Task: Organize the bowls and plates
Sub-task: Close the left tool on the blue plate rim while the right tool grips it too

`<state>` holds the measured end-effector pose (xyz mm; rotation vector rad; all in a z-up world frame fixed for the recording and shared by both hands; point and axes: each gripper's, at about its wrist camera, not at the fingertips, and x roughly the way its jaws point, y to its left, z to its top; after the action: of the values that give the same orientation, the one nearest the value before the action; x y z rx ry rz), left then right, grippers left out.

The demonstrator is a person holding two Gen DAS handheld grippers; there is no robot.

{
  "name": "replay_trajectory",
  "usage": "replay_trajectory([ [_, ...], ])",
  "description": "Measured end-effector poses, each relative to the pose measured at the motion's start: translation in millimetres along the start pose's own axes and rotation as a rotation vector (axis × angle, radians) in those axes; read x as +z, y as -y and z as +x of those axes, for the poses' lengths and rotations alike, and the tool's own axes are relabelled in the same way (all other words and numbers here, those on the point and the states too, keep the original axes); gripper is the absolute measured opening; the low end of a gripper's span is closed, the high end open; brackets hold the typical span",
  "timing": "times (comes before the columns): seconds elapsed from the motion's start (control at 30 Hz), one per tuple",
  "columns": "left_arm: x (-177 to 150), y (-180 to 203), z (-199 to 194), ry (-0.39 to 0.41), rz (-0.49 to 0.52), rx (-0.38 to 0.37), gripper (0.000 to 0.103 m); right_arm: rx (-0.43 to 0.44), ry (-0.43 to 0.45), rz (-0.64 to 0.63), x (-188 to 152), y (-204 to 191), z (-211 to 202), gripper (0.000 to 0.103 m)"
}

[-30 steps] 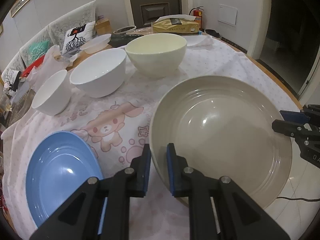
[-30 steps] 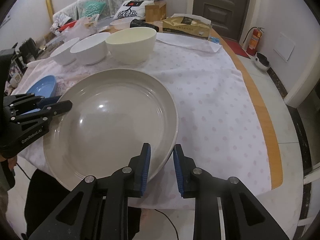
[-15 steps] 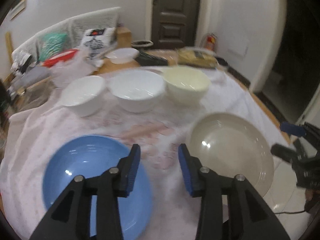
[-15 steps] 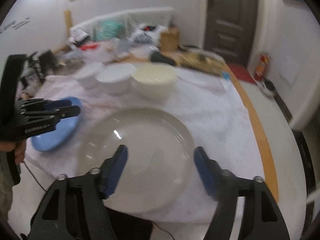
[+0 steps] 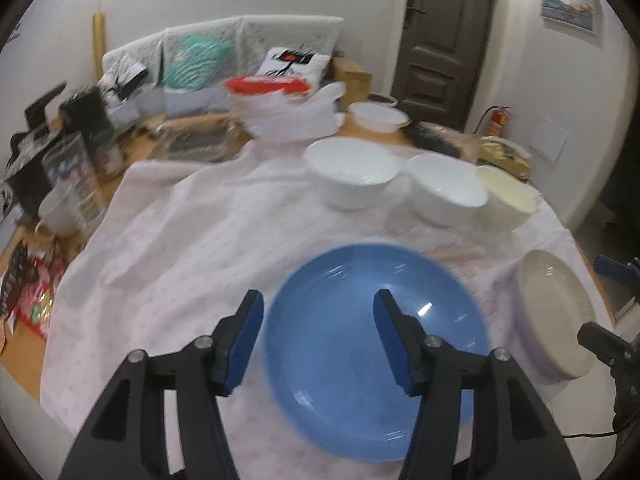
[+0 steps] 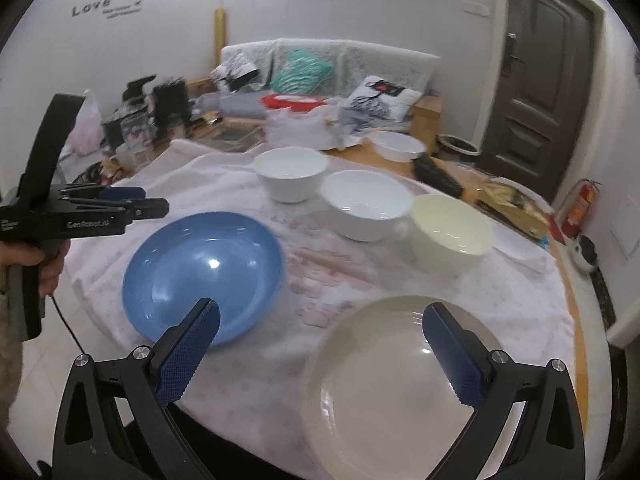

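Since one second ago, both grippers are releasing the beige plate: each was pinching its rim then, and each is now standing with fingers spread wide and holding nothing; both cameras are also viewing the table from farther back.

Left wrist view: the left gripper (image 5: 318, 334) is hovering over the blue plate (image 5: 360, 344), its blue-padded fingers (image 5: 244, 340) spread apart to either side of the plate's near-left portion, and no contact is showing. The blue plate is lying flat on the white dotted tablecloth (image 5: 192, 240). The beige plate (image 5: 554, 312) is sitting at the right edge of the table. Three bowls are standing in a row behind the plates: the small white bowl (image 5: 352, 172), the larger white bowl (image 5: 448, 192) and the cream bowl (image 5: 506, 200), each just beside the next. The picture is blurring slightly.

Right wrist view: the right gripper (image 6: 320, 352) is hovering above the near edge of the beige plate (image 6: 400, 392), fingers (image 6: 188, 356) spread wide, gripping nothing. The blue plate (image 6: 200, 272) is lying to the left, near the beige plate but not touching it. The left gripper (image 6: 132, 204) is showing side-on at the far left, held in a hand (image 6: 36, 264), above the left edge of the blue plate. The small white bowl (image 6: 292, 176), larger white bowl (image 6: 366, 204) and cream bowl (image 6: 452, 232) are lining up behind
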<state>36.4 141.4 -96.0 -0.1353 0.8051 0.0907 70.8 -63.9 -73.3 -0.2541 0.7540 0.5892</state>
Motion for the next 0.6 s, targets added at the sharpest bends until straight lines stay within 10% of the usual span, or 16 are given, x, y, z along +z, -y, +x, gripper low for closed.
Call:
replay_trajectory([
  [0.2,-19,-26,19,-0.051,-0.055,0.006,0.054,0.152,-0.122,0.065,5,-19,41,0.097],
  [0.4,-30,-34,37,-0.089,-0.092,0.0,0.052,0.186,-0.243,0.128,-1,-19,79,0.071],
  [0.6,-33,-36,47,-0.112,-0.102,-0.012,0.032,0.194,-0.294,0.171,-6,-14,99,0.059],
])
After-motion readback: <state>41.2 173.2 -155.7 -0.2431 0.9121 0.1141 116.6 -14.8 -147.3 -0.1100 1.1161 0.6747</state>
